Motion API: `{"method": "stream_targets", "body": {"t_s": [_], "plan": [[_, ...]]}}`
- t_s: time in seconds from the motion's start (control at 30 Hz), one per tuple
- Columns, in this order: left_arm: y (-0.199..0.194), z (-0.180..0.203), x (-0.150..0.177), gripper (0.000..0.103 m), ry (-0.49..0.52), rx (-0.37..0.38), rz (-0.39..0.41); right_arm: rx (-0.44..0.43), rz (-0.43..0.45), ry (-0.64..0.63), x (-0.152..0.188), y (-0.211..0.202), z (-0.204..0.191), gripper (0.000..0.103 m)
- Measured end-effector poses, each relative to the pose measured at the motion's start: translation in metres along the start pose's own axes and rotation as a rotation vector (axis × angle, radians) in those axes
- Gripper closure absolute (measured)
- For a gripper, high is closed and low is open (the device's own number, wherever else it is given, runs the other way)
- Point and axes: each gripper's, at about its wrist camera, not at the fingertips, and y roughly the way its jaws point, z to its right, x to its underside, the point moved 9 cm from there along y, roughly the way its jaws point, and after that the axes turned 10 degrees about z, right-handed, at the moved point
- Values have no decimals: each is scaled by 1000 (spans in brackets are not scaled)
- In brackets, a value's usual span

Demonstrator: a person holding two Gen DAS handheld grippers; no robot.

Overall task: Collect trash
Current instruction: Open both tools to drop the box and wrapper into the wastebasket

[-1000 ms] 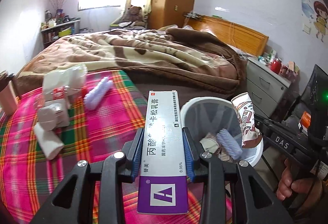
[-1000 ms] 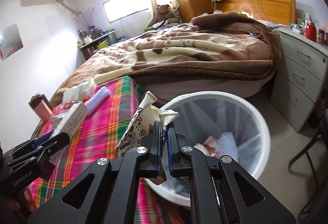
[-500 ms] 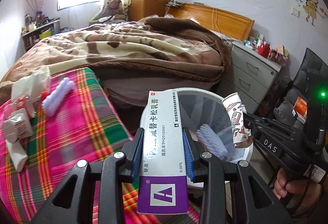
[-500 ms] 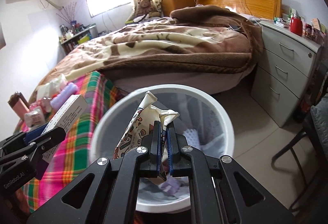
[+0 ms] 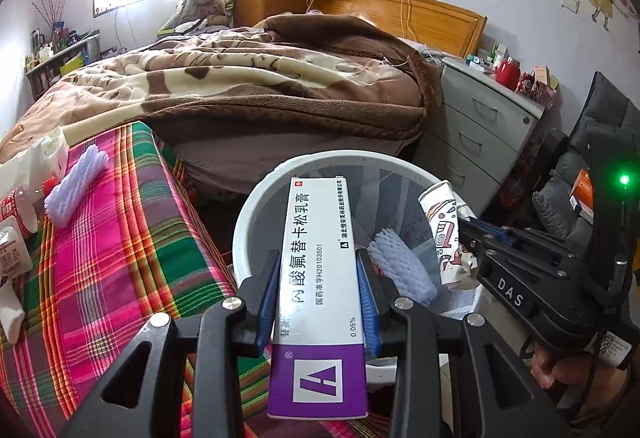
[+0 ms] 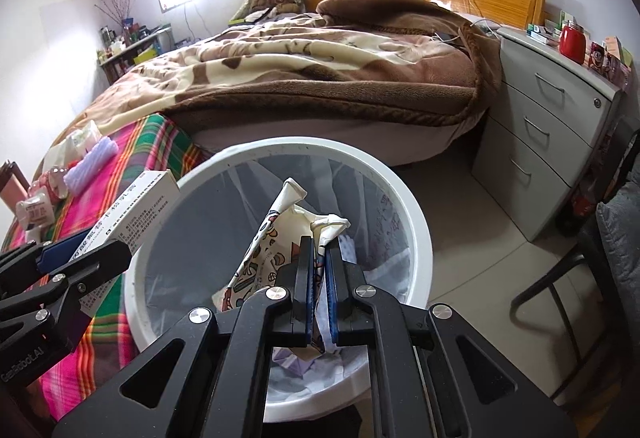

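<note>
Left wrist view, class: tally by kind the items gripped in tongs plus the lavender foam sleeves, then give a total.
Ointment box: 1
Crushed paper cup: 1
Lavender foam sleeves: 2, one on the plaid cloth, one in the bin
Total: 4

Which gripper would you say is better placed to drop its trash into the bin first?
Right. The right gripper holds the crumpled paper cup squarely over the white bin. The left gripper's ointment box only reaches across the near rim.
</note>
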Motion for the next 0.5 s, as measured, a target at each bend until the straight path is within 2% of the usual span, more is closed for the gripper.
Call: {"method": "stream_targets", "body": {"t_s": [0.07,0.17,0.2,0.27,0.33,0.5], "plan": [[2,0,1,64,-7,2,-8,0,-5,-2,1,0,1,97],[3,-1,2,47,-15,5,-10,15,-6,-9,1,1,2,95],[2,-1,1,44,-14,8,-6,17,-8,-9,1,2,3,91],[1,-1,0,44,-15,9,-5,16,-10,-5,2,2,4,79],[1,-2,1,44,-19,7,-5,13,-6,0,1,1,3,62],[-5,-5,0,42,-23,11,4,3,5,15,-2,-4,1,61]]}}
